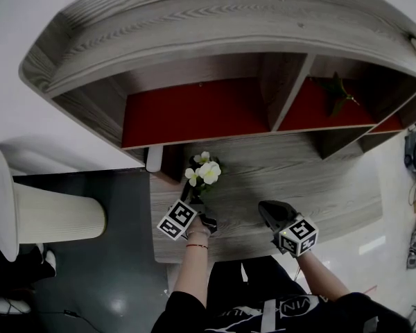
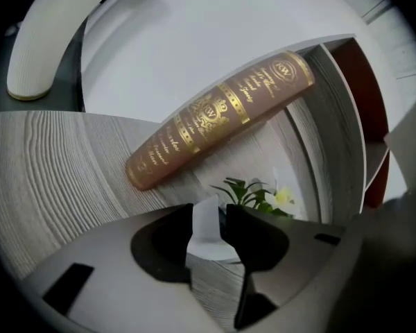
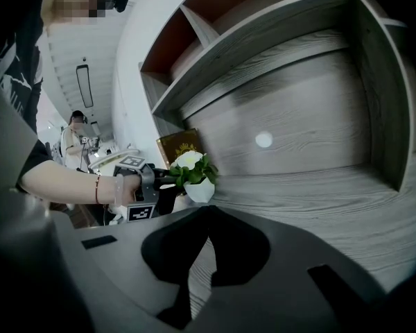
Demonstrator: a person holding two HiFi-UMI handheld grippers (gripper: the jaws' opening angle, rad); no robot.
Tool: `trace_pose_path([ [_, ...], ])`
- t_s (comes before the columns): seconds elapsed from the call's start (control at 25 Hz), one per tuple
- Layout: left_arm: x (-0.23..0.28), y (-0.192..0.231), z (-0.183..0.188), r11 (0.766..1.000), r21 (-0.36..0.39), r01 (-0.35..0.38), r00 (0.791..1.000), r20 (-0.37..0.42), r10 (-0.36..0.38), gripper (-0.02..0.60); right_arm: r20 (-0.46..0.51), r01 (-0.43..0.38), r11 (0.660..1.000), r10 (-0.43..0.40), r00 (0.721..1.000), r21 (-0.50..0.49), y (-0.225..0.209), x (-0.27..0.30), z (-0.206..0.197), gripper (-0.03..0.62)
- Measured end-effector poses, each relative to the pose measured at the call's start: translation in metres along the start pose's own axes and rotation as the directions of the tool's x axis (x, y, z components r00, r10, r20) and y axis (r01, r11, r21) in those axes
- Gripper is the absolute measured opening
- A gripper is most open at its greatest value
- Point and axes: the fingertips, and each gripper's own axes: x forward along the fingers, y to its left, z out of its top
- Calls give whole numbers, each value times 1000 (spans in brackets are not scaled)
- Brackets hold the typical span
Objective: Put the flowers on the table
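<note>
While the right gripper [image 1: 267, 211] hangs empty over the near edge of the grey wooden table [image 1: 312, 186], its jaws drawn together at the tips, the left gripper [image 1: 194, 198] sits at a small white pot [image 2: 206, 222] of flowers [image 1: 206, 171] toward the table's back left corner. Seen from the left gripper view, that gripper's jaws stand apart with the pot upright between them on the wood, the pads not clamped on it; the white blooms and green leaves spread above and to the right of the jaws. A brown book [image 2: 218, 120] with gold lettering on its spine leans just behind the pot, against the pale wall. From the right gripper view, the flowers show beside the left gripper, which is held by a hand [image 3: 121, 189] whose wrist wears a thin red bracelet. Above the table a grey wood shelf unit [image 1: 194, 26] with red back panels [image 1: 194, 109] overhangs the scene, a dark green object [image 1: 336, 92] lying in its right compartment. A ribbed cream cylinder [image 1: 48, 217] stands on the dark floor to the left of the table
</note>
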Motion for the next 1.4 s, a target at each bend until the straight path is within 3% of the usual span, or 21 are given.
trace_pose_path([
  [0.24, -15, 3, -7, 998, -63, 15, 1000, 2, -15, 140, -7, -12, 1000, 12, 1000, -8, 3, 2, 0, 11],
  [0.44, -31, 10, -12, 997, -71, -9, 1000, -4, 8, 138, -3, -15, 1000, 15, 1000, -18, 4, 3, 4, 11],
  [0.56, -43, 15, -12, 998, -45, -33, 999, -6, 33, 123, 6, -18, 999, 18, 1000, -27, 4, 4, 8, 11],
  [0.68, -57, 16, -9, 999, -10, -48, 999, 2, 48, 54, 19, -22, 999, 23, 1000, -32, 6, 5, 15, 11],
  [0.84, -72, 3, -1, 1000, 29, -1, 1000, 9, 1, 6, 46, -24, 999, 26, 999, -44, 6, 5, 27, 11],
  [0.92, -78, -3, 6, 995, 100, 24, 999, 21, -27, 5, 70, -30, 999, 33, 997, -41, 7, 5, 34, 11],
  [1.04, -86, -22, 15, 966, 257, 26, 999, 20, -32, 5, 101, -35, 998, 40, 994, -50, 8, 5, 47, 11],
  [1.2, -95, -38, 23, 897, 442, 11, 1000, 17, -21, 3, 130, -42, 997, 50, 990, -60, 6, 3, 62, 11],
  [1.4, -104, -51, 34, 826, 563, -14, 999, 35, -7, 3, 145, -31, 995, 45, 988, -97, 0, 0, 77, 9],
])
